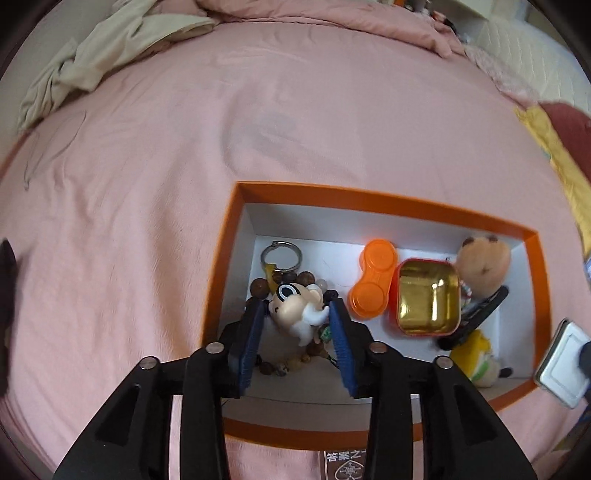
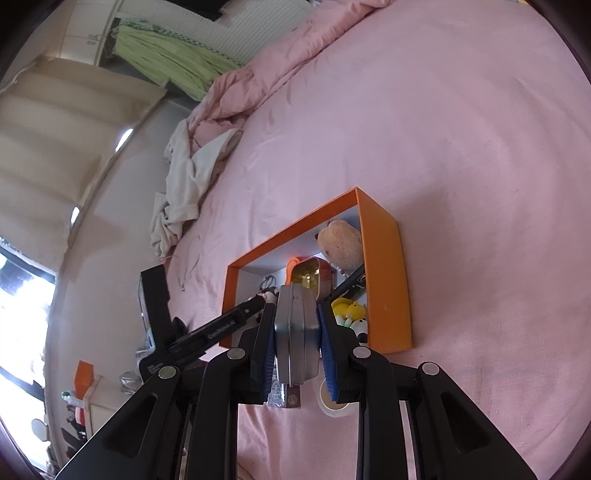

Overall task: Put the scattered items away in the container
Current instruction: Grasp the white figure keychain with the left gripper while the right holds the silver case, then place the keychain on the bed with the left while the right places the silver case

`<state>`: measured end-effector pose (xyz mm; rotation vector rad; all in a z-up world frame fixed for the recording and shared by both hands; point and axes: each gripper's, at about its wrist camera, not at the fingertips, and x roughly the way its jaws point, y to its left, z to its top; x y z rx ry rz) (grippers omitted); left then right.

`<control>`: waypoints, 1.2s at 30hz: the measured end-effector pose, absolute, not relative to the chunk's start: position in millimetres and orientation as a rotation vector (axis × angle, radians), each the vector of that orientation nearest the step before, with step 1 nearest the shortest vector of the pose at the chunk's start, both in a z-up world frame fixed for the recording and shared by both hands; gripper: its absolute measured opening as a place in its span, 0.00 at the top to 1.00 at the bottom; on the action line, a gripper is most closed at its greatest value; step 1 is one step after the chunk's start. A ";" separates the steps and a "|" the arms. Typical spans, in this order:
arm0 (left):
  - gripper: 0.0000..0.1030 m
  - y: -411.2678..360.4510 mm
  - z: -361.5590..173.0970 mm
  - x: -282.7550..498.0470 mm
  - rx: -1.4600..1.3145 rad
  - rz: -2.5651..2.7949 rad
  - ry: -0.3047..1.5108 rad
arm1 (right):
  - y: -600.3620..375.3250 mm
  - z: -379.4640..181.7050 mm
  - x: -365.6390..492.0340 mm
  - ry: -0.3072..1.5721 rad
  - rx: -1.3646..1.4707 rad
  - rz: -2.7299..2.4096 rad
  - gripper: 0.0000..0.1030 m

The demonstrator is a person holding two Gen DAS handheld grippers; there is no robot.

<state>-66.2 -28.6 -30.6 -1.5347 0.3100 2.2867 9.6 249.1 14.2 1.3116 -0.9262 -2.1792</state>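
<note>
An orange box [image 1: 384, 206] with a white inside lies on the pink bed. My left gripper [image 1: 297, 314] is inside it, its fingers closed on a small chipmunk figurine [image 1: 295, 308] above a bead bracelet [image 1: 280, 284]. The box also holds a key ring [image 1: 280, 254], an orange case [image 1: 373, 282], an open red tin [image 1: 428, 297], a brown plush [image 1: 482, 260], a black pen [image 1: 476, 317] and a yellow plush [image 1: 476, 354]. My right gripper [image 2: 295, 325] is shut on a silver tin lid [image 2: 297, 332] just before the box [image 2: 384, 266]; the lid also shows in the left wrist view [image 1: 561, 369].
A tape roll [image 2: 334, 404] and a small dark card box [image 2: 286, 397] lie on the bed under my right gripper. Crumpled cream cloth [image 1: 92, 66] and a bunched pink quilt [image 1: 332, 18] lie at the bed's far side. A wall runs along the bed's left side.
</note>
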 end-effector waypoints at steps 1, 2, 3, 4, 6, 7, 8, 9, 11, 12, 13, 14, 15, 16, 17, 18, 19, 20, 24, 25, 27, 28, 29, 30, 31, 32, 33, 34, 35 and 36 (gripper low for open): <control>0.54 -24.3 -32.7 -64.1 -1.531 2.284 0.358 | 248.8 14.6 9.9 -0.924 1.312 -2.179 0.78; 0.46 -19.5 -35.3 -61.5 -1.518 2.270 0.422 | 248.3 14.9 10.4 -0.919 1.312 -2.179 0.78; 0.43 -10.4 -39.2 -59.1 -1.495 2.254 0.496 | 248.4 15.0 10.8 -0.915 1.313 -2.181 0.78; 0.43 -4.2 -43.9 -55.0 -1.478 2.240 0.560 | 248.8 15.3 11.1 -0.912 1.313 -2.184 0.78; 0.47 5.9 -51.8 -51.6 -1.455 2.225 0.640 | 249.7 15.6 10.7 -0.913 1.312 -2.184 0.78; 0.51 5.2 -52.1 -52.7 -1.452 2.233 0.653 | 250.4 15.6 10.6 -0.916 1.312 -2.185 0.78; 0.52 4.4 -50.9 -55.7 -1.445 2.219 0.647 | 251.0 15.5 10.6 -0.921 1.311 -2.185 0.78; 0.52 0.9 -44.9 -60.1 -1.458 2.196 0.540 | 251.2 15.4 10.5 -0.925 1.311 -2.184 0.78; 0.52 -11.0 -31.4 -60.8 -1.451 2.128 0.325 | 251.8 15.6 10.7 -0.928 1.309 -2.186 0.78; 0.52 -16.6 -28.5 -61.8 -1.450 2.075 0.232 | 251.6 15.9 10.5 -0.930 1.308 -2.185 0.78; 0.52 -25.4 -25.7 -65.3 -1.468 2.016 0.087 | 252.1 15.9 10.4 -0.933 1.305 -2.184 0.78; 0.52 -33.2 -24.3 -68.2 -1.474 1.968 -0.011 | 251.9 16.0 10.6 -0.936 1.304 -2.185 0.78; 0.52 -40.2 -23.4 -70.9 -1.479 1.964 -0.074 | 252.2 15.8 10.5 -0.938 1.303 -2.185 0.78; 0.52 -42.8 -23.5 -72.5 -1.481 1.976 -0.074 | 252.0 15.5 10.3 -0.942 1.302 -2.185 0.78; 0.52 -44.9 -23.9 -74.4 -1.480 1.977 -0.043 | 252.3 15.3 10.4 -0.947 1.302 -2.184 0.78; 0.52 -48.8 -23.5 -76.5 -1.475 1.967 -0.054 | 252.2 15.3 10.4 -0.948 1.302 -2.185 0.78; 0.52 -53.9 -22.3 -79.6 -1.477 1.934 -0.119 | 252.3 15.3 10.5 -0.949 1.302 -2.185 0.78; 0.52 -57.5 -19.8 -81.6 -1.454 1.798 -0.071 | 252.6 15.5 10.3 -0.950 1.300 -2.185 0.78; 0.52 -80.8 -9.7 -80.8 -1.446 1.697 -0.130 | 250.9 18.5 10.2 -0.944 1.278 -2.184 0.78; 0.52 -86.7 -5.1 -79.2 -1.428 1.692 -0.135 | 249.3 19.0 11.1 -0.936 1.275 -2.183 0.78; 0.52 -101.3 4.3 -72.0 -1.376 1.648 -0.151 | 245.1 20.7 12.6 -0.906 1.270 -2.187 0.78; 0.52 -107.5 10.0 -66.4 -1.358 1.641 -0.174 | 243.1 22.0 13.4 -0.889 1.265 -2.188 0.78; 0.52 -114.6 13.9 -65.0 -1.342 1.633 -0.197 | 241.4 23.1 14.4 -0.881 1.259 -2.187 0.78; 0.52 -122.1 17.7 -60.4 -1.320 1.628 -0.223 | 240.3 24.4 15.5 -0.875 1.249 -2.185 0.78; 0.52 -128.3 21.9 -55.6 -1.297 1.627 -0.237 | 239.2 25.7 16.8 -0.871 1.239 -2.181 0.78; 0.52 -127.5 25.6 -49.3 -1.279 1.622 -0.233 | 237.6 27.7 18.9 -0.864 1.223 -2.177 0.78; 0.52 -130.1 29.5 -45.2 -1.265 1.620 -0.228 | 236.3 29.3 20.9 -0.857 1.213 -2.175 0.78; 0.52 -130.3 29.8 -41.5 -1.268 1.611 -0.220 | 234.7 30.0 23.6 -0.849 1.204 -2.171 0.78; 0.52 -132.3 28.3 -37.5 -1.278 1.601 -0.211 | 232.7 30.1 28.0 -0.841 1.200 -2.161 0.78; 0.52 -135.7 27.1 -30.0 -1.289 1.600 -0.190 | 230.8 29.8 32.2 -0.832 1.200 -2.151 0.78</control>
